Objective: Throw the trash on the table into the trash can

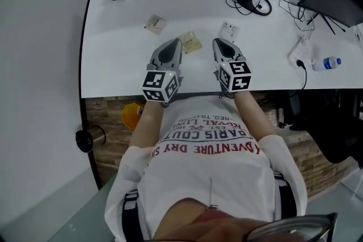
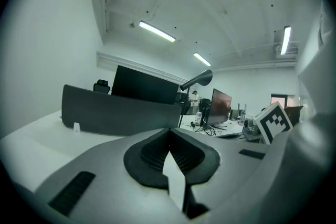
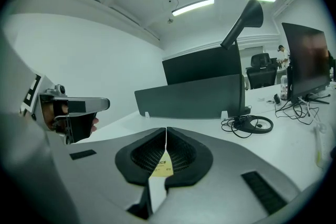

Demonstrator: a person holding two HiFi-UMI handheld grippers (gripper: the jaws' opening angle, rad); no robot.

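Tan paper packet (image 1: 155, 24), yellowish flat sachet (image 1: 191, 42), white crumpled wrapper (image 1: 229, 28): uncollected on the white worktop (image 1: 113, 54). Flanking the sachet, left hand-held gripper (image 1: 173, 43) and right hand-held gripper (image 1: 220, 42), both pinched shut. Approach step, seemingly; next calls for opening jaws over one scrap.

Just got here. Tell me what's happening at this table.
A person stands at a white table, holding the left gripper and right gripper side by side over its near edge, both shut. Three small packets lie on the table just ahead. A yellowish packet shows through the gap in the right gripper's jaws, but whether it is gripped is unclear.
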